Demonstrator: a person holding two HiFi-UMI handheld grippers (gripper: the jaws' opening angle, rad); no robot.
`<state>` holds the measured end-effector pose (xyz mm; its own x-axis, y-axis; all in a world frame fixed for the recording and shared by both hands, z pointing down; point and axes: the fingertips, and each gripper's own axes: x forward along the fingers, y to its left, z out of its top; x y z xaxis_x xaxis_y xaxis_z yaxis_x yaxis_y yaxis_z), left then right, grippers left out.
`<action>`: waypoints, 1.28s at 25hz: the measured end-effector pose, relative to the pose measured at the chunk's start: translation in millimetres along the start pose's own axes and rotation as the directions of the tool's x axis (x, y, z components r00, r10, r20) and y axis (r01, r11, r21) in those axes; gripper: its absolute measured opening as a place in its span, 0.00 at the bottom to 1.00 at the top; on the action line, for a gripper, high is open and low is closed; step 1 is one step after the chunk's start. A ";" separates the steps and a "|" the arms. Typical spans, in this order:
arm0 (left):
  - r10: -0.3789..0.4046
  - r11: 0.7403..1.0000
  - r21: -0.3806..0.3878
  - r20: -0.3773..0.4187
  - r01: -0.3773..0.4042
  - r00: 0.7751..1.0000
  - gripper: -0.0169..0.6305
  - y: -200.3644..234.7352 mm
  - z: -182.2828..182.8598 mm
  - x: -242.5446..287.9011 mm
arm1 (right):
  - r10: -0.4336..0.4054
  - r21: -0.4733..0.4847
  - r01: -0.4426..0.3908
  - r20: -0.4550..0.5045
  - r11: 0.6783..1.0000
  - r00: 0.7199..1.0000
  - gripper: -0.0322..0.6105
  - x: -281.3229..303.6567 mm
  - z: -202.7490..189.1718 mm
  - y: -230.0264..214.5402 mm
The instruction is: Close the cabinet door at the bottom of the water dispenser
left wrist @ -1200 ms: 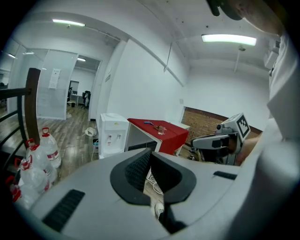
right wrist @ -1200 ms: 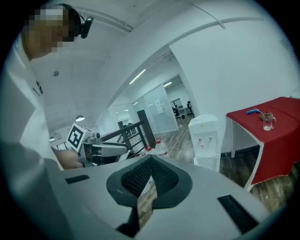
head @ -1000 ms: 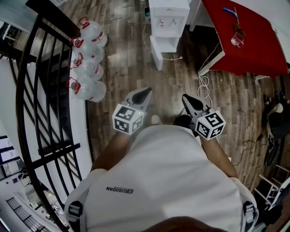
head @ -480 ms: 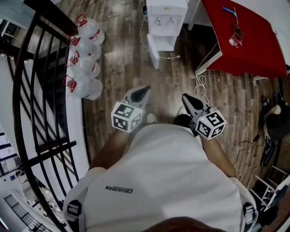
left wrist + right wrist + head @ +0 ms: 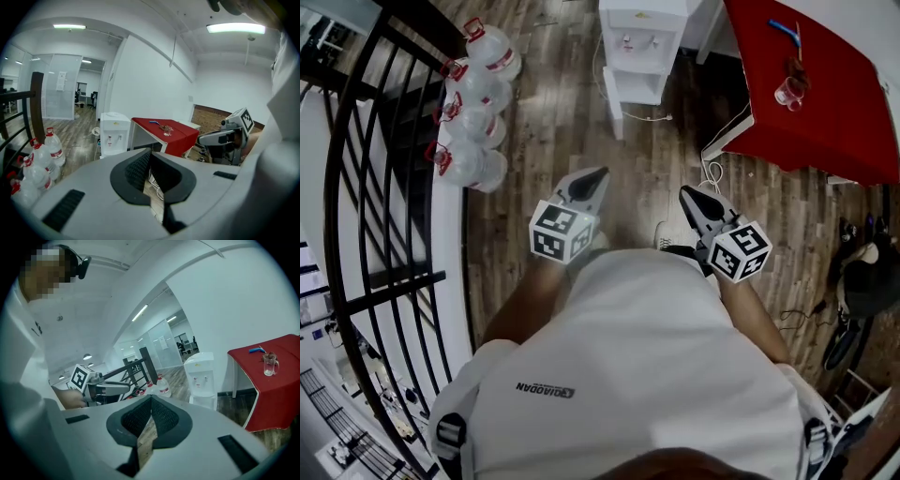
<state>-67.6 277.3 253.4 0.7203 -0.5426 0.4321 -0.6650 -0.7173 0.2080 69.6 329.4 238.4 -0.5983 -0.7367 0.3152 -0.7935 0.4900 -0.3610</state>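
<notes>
Cabinet door (image 5: 608,92) appears to hang swung out at the foot of the water dispenser (image 5: 643,19), which stands at 12 o'clock in the head view, well apart from both grippers. The left gripper (image 5: 597,175) and the right gripper (image 5: 687,197) each have their jaws pressed together with nothing between them, so the push will likely come from a narrow closed tip. Such a tip could skid off the smooth panel or leave the door to bounce back open. A hard shove may rock the light dispenser. The white cord (image 5: 654,118) lying just beside its base could be pinched in the closing gap. On the way, the cable coil (image 5: 712,172) at 1 o'clock is a tripping hazard, and the water bottles (image 5: 473,112) crowd the 10 o'clock side.
</notes>
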 end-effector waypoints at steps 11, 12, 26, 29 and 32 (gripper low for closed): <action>0.206 0.975 -0.073 -0.036 -0.208 0.978 0.03 -27.6 -15.3 62.9 | 0.122 -0.038 -0.125 -0.091 0.991 0.988 0.08 -21.1 -4.6 -95.6; 0.215 0.973 -0.076 -0.039 -0.218 0.976 0.03 -30.2 -15.0 65.4 | 0.129 -0.029 -0.132 -0.096 0.991 0.987 0.08 -19.9 -6.7 -100.8; 0.230 0.962 -0.118 -0.139 -0.247 0.963 0.03 22.9 -30.6 76.8 | 0.196 0.027 -0.195 -0.184 0.981 0.963 0.08 70.0 -22.7 -102.3; 0.208 0.968 -0.110 -0.145 -0.224 0.967 0.03 52.1 -34.7 84.6 | 0.169 0.009 -0.171 -0.217 0.985 0.962 0.08 101.1 -26.4 -103.1; 0.184 0.973 -0.108 -0.158 -0.202 0.970 0.03 88.1 -42.2 87.8 | 0.126 -0.014 -0.135 -0.266 0.991 0.956 0.08 137.5 -34.8 -107.8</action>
<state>-71.3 184.9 346.6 0.5453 -0.5896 0.5959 -0.8144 -0.5410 0.2100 69.0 191.5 351.2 -0.7016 -0.5182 0.4890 -0.7071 0.5911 -0.3881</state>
